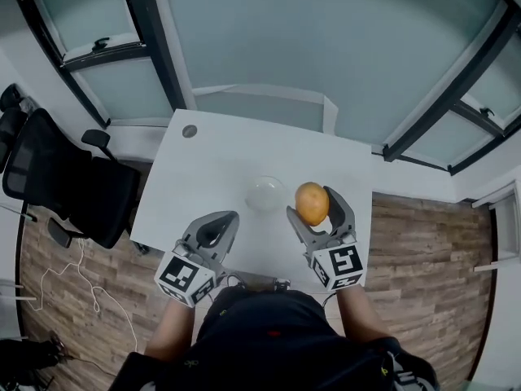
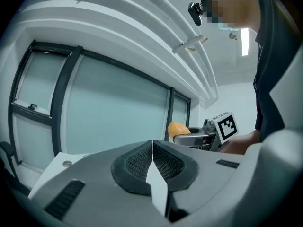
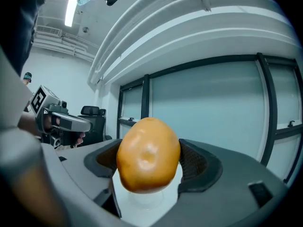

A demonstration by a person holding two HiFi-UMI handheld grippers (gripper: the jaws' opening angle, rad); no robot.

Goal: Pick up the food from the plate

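My right gripper [image 1: 313, 206] is shut on an orange-yellow, egg-shaped piece of food [image 1: 312, 203] and holds it above the white table [image 1: 220, 169], right of the pale round plate [image 1: 266, 193]. In the right gripper view the food [image 3: 147, 154] fills the gap between the jaws, with the plate [image 3: 147, 196] below it. My left gripper [image 1: 221, 227] is shut and empty, over the table's near edge, below and left of the plate. From the left gripper view [image 2: 152, 156] the pads meet, and the food [image 2: 178, 128] shows in the right gripper beyond.
A black office chair [image 1: 61, 182] stands left of the table. Glass partition walls with dark frames [image 1: 163, 55] run behind the table. A round grey cable hole [image 1: 190, 131] sits at the table's far left corner. White cables [image 1: 89, 287] lie on the wood floor at the left.
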